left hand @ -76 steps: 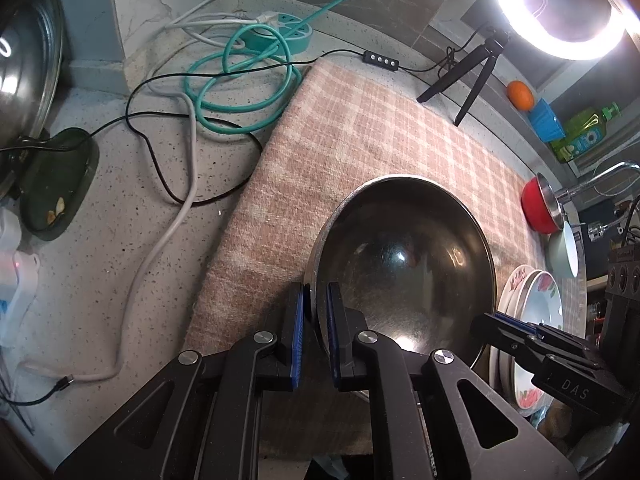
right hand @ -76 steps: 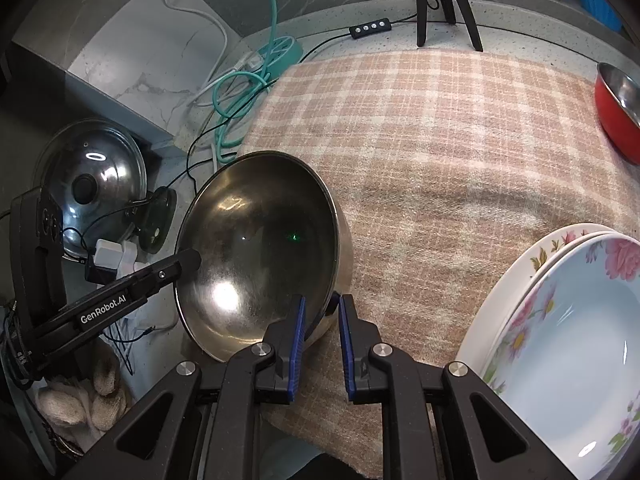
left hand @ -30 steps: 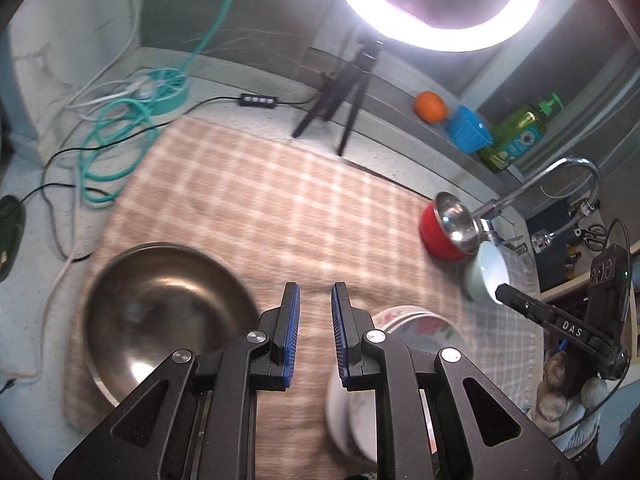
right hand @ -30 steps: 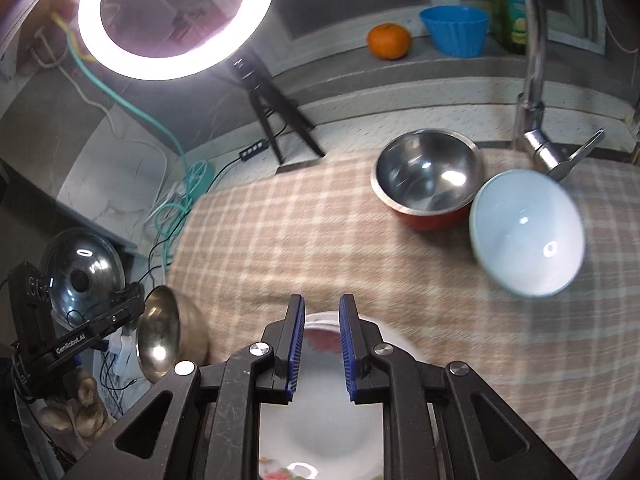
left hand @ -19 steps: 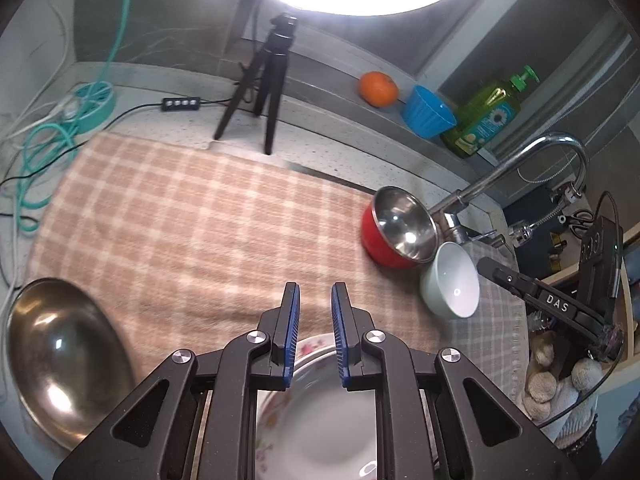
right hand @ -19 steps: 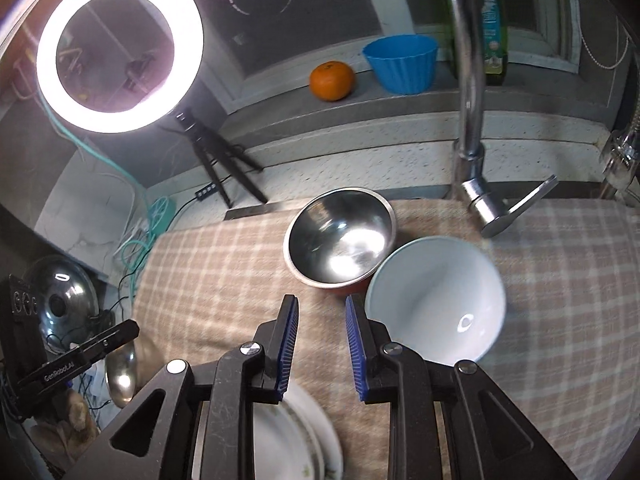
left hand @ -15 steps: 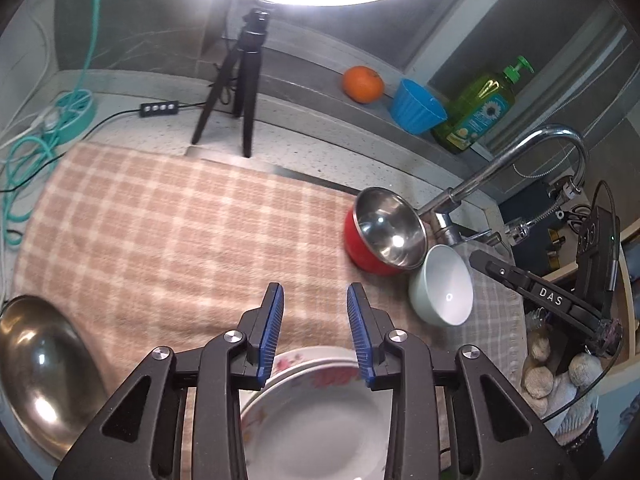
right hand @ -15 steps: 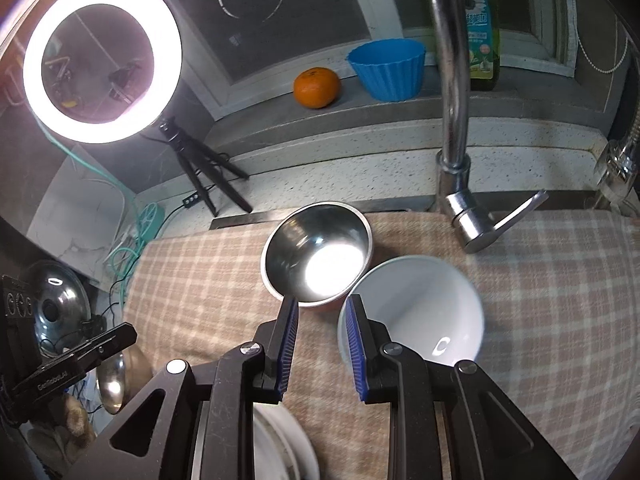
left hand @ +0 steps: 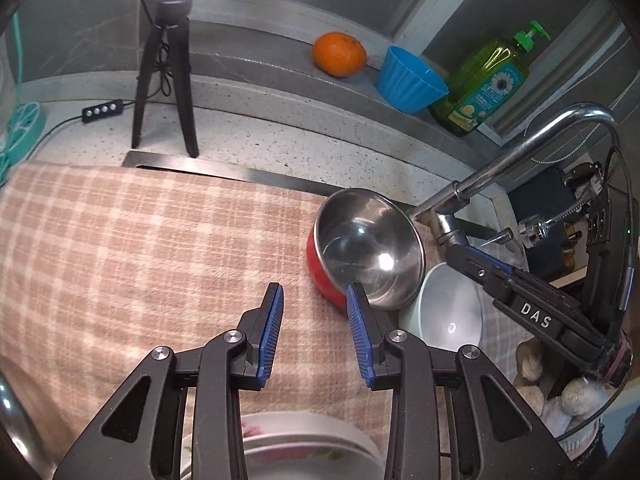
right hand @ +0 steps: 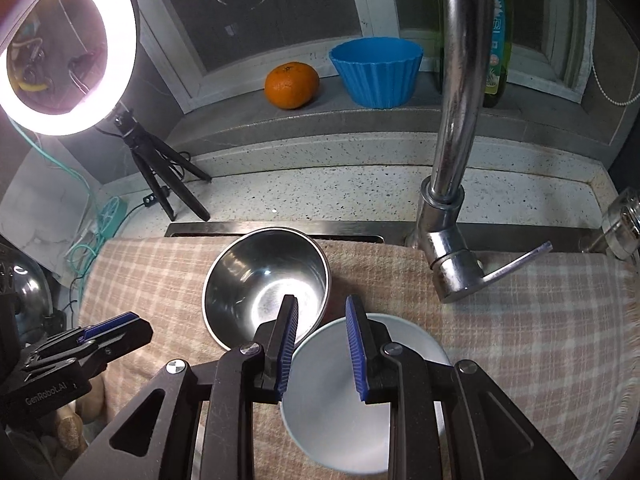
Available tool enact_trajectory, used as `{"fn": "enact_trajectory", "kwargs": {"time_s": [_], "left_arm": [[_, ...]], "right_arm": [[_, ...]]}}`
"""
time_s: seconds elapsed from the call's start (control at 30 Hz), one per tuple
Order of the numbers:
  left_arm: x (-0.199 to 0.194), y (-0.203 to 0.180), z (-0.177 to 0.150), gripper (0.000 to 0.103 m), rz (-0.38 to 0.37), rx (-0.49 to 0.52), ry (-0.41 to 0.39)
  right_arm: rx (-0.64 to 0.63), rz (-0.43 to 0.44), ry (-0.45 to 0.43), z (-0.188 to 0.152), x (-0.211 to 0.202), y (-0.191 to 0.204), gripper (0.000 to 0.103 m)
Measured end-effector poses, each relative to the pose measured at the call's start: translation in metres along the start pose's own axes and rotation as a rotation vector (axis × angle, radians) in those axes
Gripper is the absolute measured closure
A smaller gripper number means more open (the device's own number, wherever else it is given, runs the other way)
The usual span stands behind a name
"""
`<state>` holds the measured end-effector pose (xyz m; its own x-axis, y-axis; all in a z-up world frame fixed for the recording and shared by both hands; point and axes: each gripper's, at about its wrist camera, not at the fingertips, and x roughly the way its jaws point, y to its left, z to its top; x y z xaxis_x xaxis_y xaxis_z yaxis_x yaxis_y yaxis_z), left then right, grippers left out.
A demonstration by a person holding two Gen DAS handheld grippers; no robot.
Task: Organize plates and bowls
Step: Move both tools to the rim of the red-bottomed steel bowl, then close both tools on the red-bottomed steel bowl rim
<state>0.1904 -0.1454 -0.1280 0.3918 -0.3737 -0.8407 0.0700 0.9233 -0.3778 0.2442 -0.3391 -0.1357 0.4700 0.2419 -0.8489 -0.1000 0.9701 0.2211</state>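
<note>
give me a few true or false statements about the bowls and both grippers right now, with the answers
1. The red bowl has a shiny steel inside. True.
2. The left gripper is shut on the red bowl. False: its jaws are open and hold nothing.
3. The white bowl lies upside down on the cloth. False: it sits mouth up.
4. The right gripper is open above the white bowl's near-left rim. True.
5. The orange sits inside the blue cup. False: it rests beside it on the ledge.
</note>
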Motion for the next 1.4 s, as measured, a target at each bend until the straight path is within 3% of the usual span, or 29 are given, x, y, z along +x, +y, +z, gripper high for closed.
{"fn": "enact_trajectory", "kwargs": {"time_s": [0.83,1.03,1.4], "left_arm": [[0.041,0.001,0.016,0.075,0.013,-0.028,0.057],[0.045,-0.002,0.016,0.088,0.020,-0.010,0.062],[0.049,-0.007,0.015,0.093,0.030,0.019,0.063]], "right_arm": [[-0.007,-0.020,0.100,0.021,0.052,-0.006,0.081],[-0.022,-0.016,0.112,0.021,0.056,-0.002,0.086],[-0.030,-0.020,0.125,0.018,0.062,0.006,0.095]]}}
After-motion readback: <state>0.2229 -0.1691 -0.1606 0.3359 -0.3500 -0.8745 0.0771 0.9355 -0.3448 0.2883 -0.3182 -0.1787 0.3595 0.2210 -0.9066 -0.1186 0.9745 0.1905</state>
